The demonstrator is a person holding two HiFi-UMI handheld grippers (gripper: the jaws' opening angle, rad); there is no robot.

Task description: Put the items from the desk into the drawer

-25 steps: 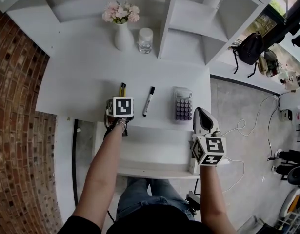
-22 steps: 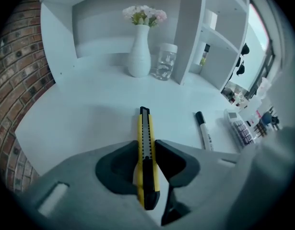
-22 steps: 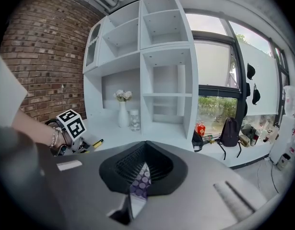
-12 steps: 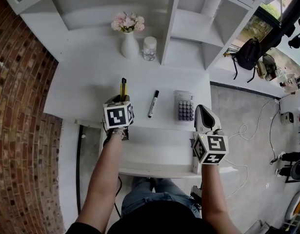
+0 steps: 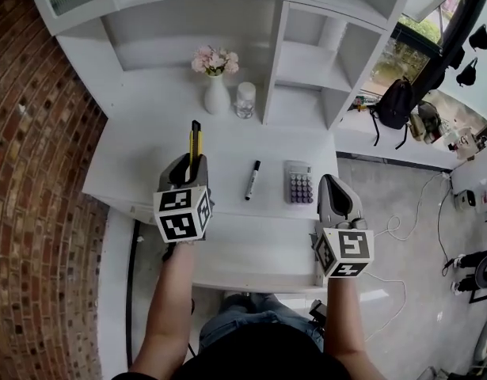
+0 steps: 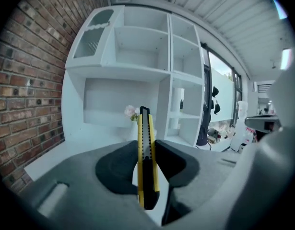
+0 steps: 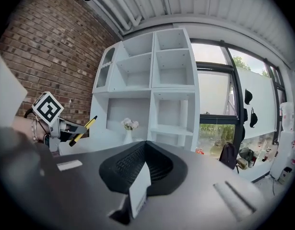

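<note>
left arm: I see the forearm stretched forward, left gripper (image 5: 189, 165) lifted clear above the desk (image 5: 140, 161), pointing near level toward the shelves.
left jaws: clamped on the utility knife (image 5: 195, 136); in the left gripper view the pads pinch its yellow-black body (image 6: 146, 162) and the tip sticks out ahead.
right arm: right gripper (image 5: 329, 182) is held over the open drawer (image 5: 251, 252), level, well apart from the left one.
right jaws: together, nothing held (image 7: 145, 145).
between the grippers: marker pen (image 5: 252, 180) and calculator (image 5: 298, 183) on the desk, calculator just beside the right gripper's tip.
ahead of left gripper: flower vase (image 5: 216, 93) and glass jar (image 5: 245, 99).
hidden: marker cubes cover both hands; the knife's rear end is buried in the jaws; the drawer's inside is partly behind the grippers.
changed: a second ago the left gripper sat low at the desk edge; now it's up with the knife. The right one is also higher. Pen and calculator haven't moved.
</note>
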